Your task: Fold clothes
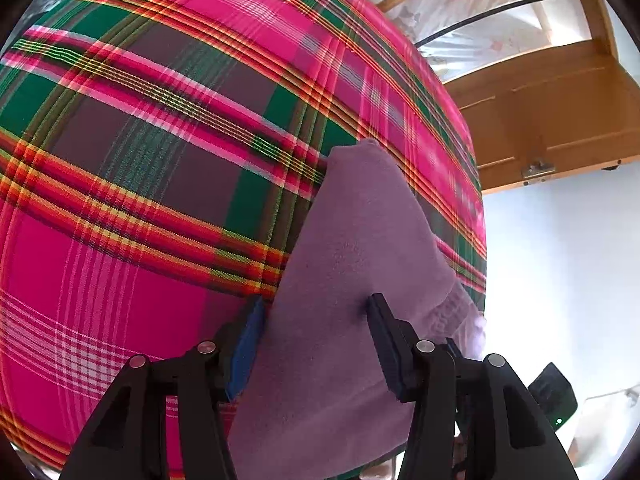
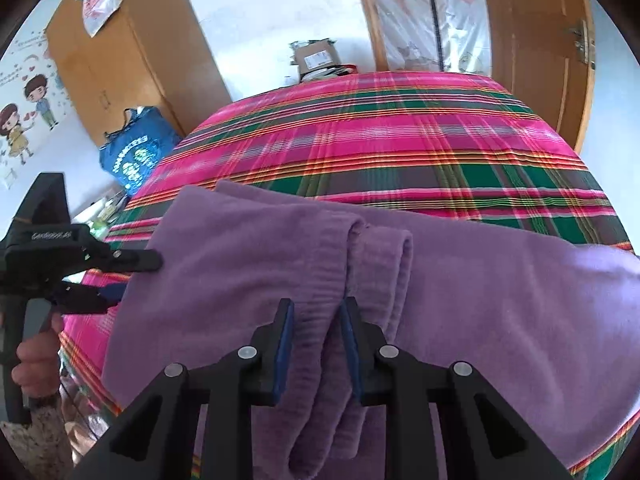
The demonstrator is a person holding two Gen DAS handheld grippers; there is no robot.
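Covering the bed from edge to edge, a pink, green and maroon plaid cotton sheet (image 2: 400,148) carries the soft purple fleece garment (image 2: 500,312) I am folding, which lies at the near edge with its ribbed cuff (image 2: 376,248) doubled over on top. My right gripper (image 2: 316,312) is nearly closed, its blue pads (image 2: 285,340) pinching a ridge of the ribbed fleece. My left gripper (image 1: 316,308) stands wide apart at the garment's left end, fleece between its fingers but not clamped. My hand (image 2: 34,360) grips its handle.
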